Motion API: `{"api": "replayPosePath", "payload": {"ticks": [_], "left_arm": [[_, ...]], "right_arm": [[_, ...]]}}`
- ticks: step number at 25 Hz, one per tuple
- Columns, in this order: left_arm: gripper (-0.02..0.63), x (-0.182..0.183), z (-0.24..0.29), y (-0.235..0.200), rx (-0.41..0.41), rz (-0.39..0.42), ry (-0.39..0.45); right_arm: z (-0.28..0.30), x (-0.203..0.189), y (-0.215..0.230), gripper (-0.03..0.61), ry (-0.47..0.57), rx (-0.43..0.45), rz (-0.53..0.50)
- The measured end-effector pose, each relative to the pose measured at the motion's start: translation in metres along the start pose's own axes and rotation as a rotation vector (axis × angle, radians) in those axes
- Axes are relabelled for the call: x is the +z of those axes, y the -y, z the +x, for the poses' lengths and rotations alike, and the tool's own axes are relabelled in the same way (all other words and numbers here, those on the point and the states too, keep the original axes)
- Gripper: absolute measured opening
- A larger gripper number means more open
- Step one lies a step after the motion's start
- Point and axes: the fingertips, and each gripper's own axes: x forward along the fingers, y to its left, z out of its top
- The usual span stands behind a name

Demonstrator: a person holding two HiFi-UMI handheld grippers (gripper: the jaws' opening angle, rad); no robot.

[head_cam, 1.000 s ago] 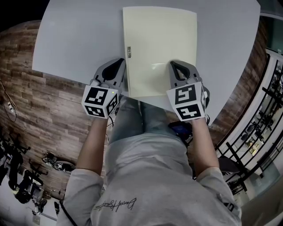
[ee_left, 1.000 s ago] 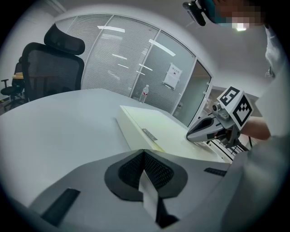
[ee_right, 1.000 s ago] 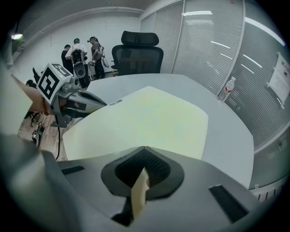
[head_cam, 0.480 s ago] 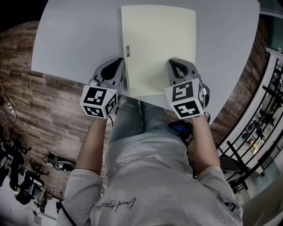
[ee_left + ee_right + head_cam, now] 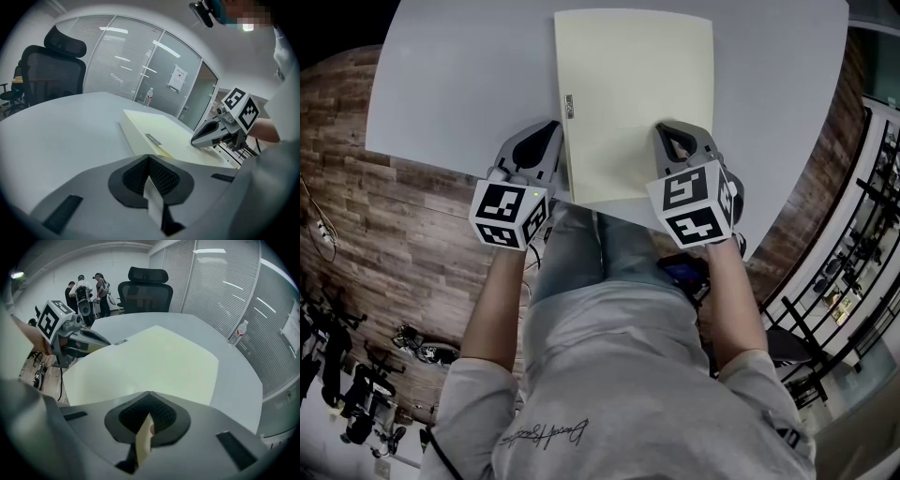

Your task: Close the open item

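A flat pale-yellow box (image 5: pixel 634 94) lies shut on the grey table (image 5: pixel 459 84), with a small label (image 5: pixel 569 105) near its left edge. My left gripper (image 5: pixel 552 127) is shut and sits on the table just beside the box's near left edge. My right gripper (image 5: pixel 665 128) is shut too, its tip resting on the lid near the front right. In the left gripper view, the closed jaws (image 5: pixel 148 157) point along the box's side (image 5: pixel 140 138), with the right gripper (image 5: pixel 206 136) beyond. In the right gripper view, the jaws (image 5: pixel 149 393) lie over the lid (image 5: pixel 154 357).
The table's near edge (image 5: pixel 441 161) runs just behind both grippers, with the person's legs below it. A water bottle (image 5: pixel 238 333) stands at the table's far side. A black office chair (image 5: pixel 145 291) and several people (image 5: pixel 89 294) are beyond the table.
My right gripper has edged slightly left and forward on the lid. A small raised sheen on the lid at its tip has flattened. The left gripper has hardly moved.
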Motion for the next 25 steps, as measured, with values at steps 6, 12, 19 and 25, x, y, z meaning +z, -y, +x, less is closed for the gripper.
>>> {"api": "replayPosePath", "payload": {"ticks": [6, 12, 19, 25], "left_arm": [[0.008, 0.004, 0.000, 0.002, 0.003, 0.006, 0.001], [0.008, 0.003, 0.000, 0.000, 0.003, -0.012, 0.003], [0.008, 0.008, -0.010, 0.002, 0.026, 0.028, 0.005], [0.008, 0.016, -0.023, 0.004, 0.046, 0.050, 0.027]], "right_arm": [[-0.003, 0.002, 0.002, 0.012, 0.003, 0.001, 0.009], [-0.005, 0.005, 0.003, 0.014, 0.030, 0.003, 0.029], [-0.014, 0.011, 0.007, 0.012, 0.079, 0.023, 0.076], [-0.021, 0.007, 0.006, 0.012, 0.103, 0.027, 0.077]]}}
